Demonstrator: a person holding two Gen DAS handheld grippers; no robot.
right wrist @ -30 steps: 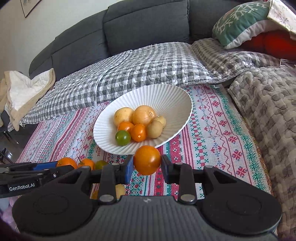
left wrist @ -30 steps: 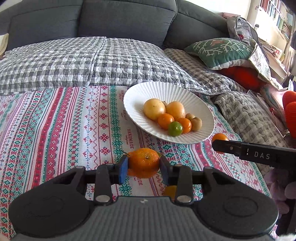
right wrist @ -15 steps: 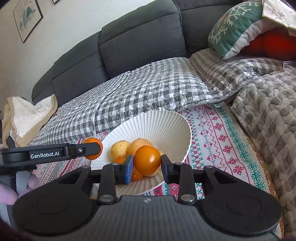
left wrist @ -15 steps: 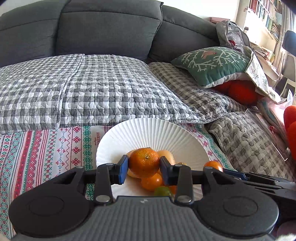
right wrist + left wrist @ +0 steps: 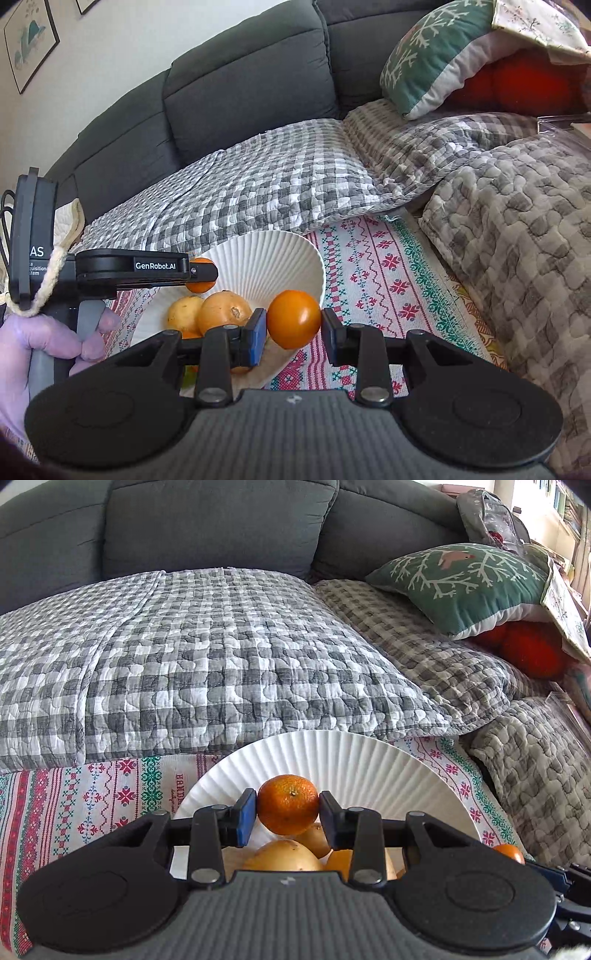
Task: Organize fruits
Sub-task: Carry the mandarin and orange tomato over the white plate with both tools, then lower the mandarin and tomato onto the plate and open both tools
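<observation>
My left gripper (image 5: 287,808) is shut on a dimpled tangerine (image 5: 287,803) and holds it over the white ribbed plate (image 5: 354,760). Yellow and orange fruits (image 5: 284,856) lie in the plate just below it. My right gripper (image 5: 294,326) is shut on a smooth orange tomato (image 5: 294,323) at the plate's right rim (image 5: 258,258). In the right wrist view the left gripper (image 5: 201,275) shows from the side, holding its tangerine (image 5: 199,287) above yellow fruits (image 5: 221,312). The tomato also shows low right in the left wrist view (image 5: 509,852).
The plate sits on a red and green patterned cloth (image 5: 384,266). A grey checked quilt (image 5: 207,657) lies behind it against a dark sofa (image 5: 207,524). A green cushion (image 5: 461,579) and a grey blanket (image 5: 517,229) lie to the right.
Both grippers have lifted their fruits from the cloth and carried them forward to the plate. The left now hangs over the plate's fruit pile, the right at its rim.
</observation>
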